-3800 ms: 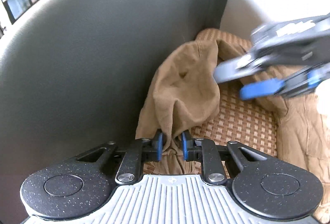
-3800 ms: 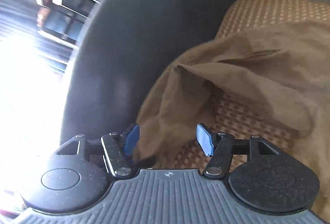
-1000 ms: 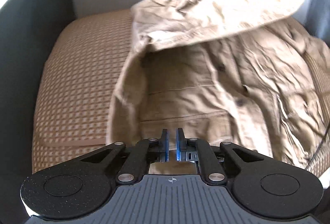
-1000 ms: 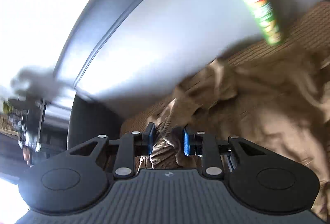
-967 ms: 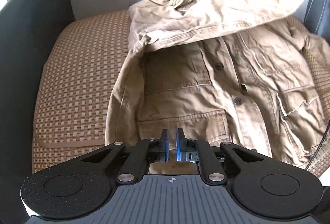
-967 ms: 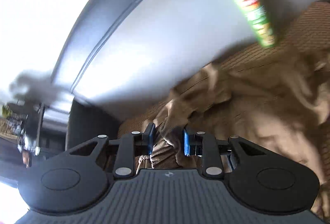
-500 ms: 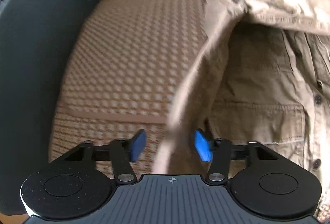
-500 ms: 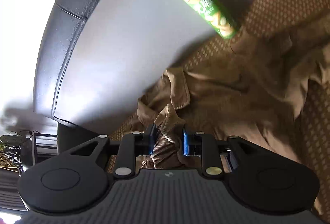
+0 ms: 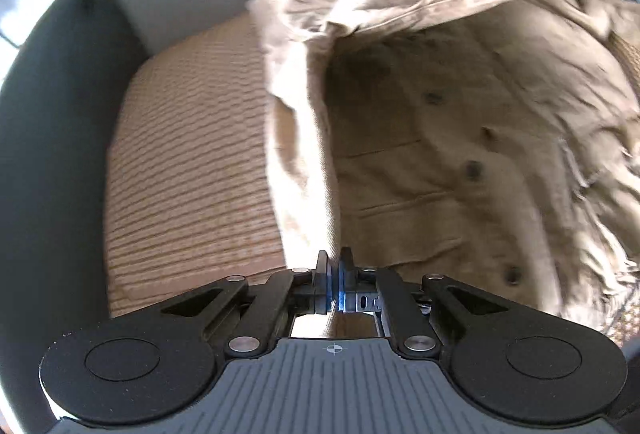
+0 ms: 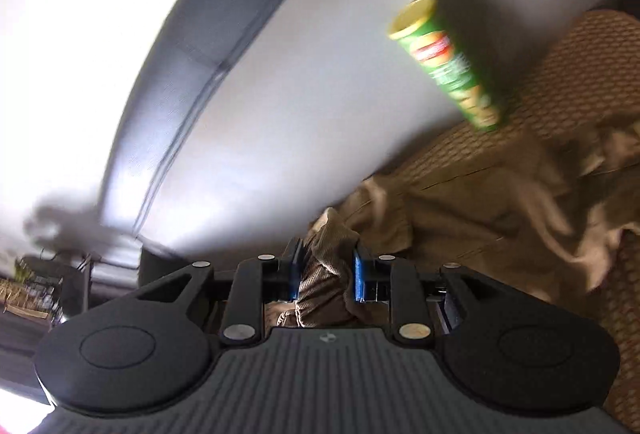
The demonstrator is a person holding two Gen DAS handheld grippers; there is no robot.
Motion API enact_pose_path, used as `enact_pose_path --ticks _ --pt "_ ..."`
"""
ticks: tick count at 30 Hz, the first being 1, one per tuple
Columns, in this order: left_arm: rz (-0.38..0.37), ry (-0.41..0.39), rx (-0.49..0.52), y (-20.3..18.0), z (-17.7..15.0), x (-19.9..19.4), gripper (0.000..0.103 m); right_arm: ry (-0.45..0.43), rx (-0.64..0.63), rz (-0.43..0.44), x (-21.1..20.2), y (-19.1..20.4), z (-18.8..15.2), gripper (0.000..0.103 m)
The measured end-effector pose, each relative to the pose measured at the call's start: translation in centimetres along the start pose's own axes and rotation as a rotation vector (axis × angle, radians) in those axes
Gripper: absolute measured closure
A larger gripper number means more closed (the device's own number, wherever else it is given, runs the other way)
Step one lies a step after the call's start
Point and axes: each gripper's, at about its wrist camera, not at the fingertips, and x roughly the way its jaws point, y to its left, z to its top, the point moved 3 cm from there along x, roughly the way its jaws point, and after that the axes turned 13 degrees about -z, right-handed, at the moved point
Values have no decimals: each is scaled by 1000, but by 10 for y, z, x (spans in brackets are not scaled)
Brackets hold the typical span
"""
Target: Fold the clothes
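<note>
The tan button-front jacket (image 9: 460, 138) lies spread on the sofa's woven seat cushion (image 9: 192, 162). The left gripper (image 9: 333, 276) has just closed, pinching the jacket's side edge. The right gripper (image 10: 326, 274) clamps a bunched fold of the jacket's fabric. A green chip can (image 10: 452, 66) stands against the backrest.

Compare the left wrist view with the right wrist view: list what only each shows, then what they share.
Only the left wrist view: the jacket's buttoned front with dark buttons and pocket flaps, a lifted fold across the top, and the left gripper, its fingers having just closed on the jacket's edge.

Only the right wrist view: a green snack can standing against the sofa backrest, and the right gripper clamped on a bunched part of the jacket.

Both: the tan jacket, the woven seat cushion and the dark sofa.
</note>
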Motion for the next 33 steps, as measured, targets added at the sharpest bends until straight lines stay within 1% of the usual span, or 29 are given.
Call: enact_pose_path --ticks 2,4,5,6,9,12,13,14,15,16,18,19,20,22,23,24,26,27,28,29,30,31,33 --pt "-16 34 53 -18 1 16 103 -9 30 -48 2 -24 3 75" --pt "-23 67 123 -36 -3 34 92 -15 46 -111 8 -50 4 75" --pt "-29 83 138 -42 -5 45 82 -16 52 -144 13 -62 4 75" --pt "-35 98 153 -48 -8 55 74 -14 59 -177 21 -75 5 75" --pt "-41 131 169 -65 -14 84 66 4 84 -266 51 -111 1 75" --pt "-30 154 178 -73 -17 104 57 -13 79 -372 81 -136 -6 75" --pt "-18 159 165 -77 -17 103 57 -26 79 -404 88 -141 -8 75" --pt "-13 158 148 -79 -18 100 53 -28 94 -425 92 -145 -10 75" --pt "-27 145 117 -78 -17 90 46 -28 111 -445 96 -148 -12 75" --pt "-40 128 85 -77 -17 78 43 -31 122 -451 96 -147 -13 73" --pt "-60 67 23 -71 -20 47 36 -68 68 -494 82 -134 -13 63" --pt "-68 35 -6 -68 -22 31 36 -88 38 -517 75 -127 -12 52" --pt "-80 5 -40 -62 -25 17 36 -107 7 -540 68 -121 -12 46" --pt "-122 -55 -121 -49 -25 -8 35 -194 -76 -604 44 -103 -15 45" --pt "-147 -76 -163 -43 -27 -16 33 -236 -133 -612 31 -91 -19 45" --pt "-166 -89 -200 -37 -30 -21 32 -261 -177 -587 21 -78 -28 45" --pt "-173 -72 -235 -29 -36 -15 33 -307 -260 -526 1 -52 -48 43" --pt "-174 -56 -237 -28 -37 -7 37 -286 -293 -456 -4 -37 -64 42" --pt "-179 -45 -248 -26 -32 -1 40 -225 -311 -365 -4 -23 -84 41" --pt "-184 -48 -273 -26 -36 1 44 -130 -321 -280 2 -10 -109 39" --pt "-188 -65 -301 -25 -41 -2 44 -31 -328 -195 10 3 -135 38" --pt "-181 -89 -324 -24 -46 -8 44 78 -340 -132 22 14 -164 38" --pt "-143 -128 -358 -22 -64 -24 41 259 -383 -57 49 32 -222 38"
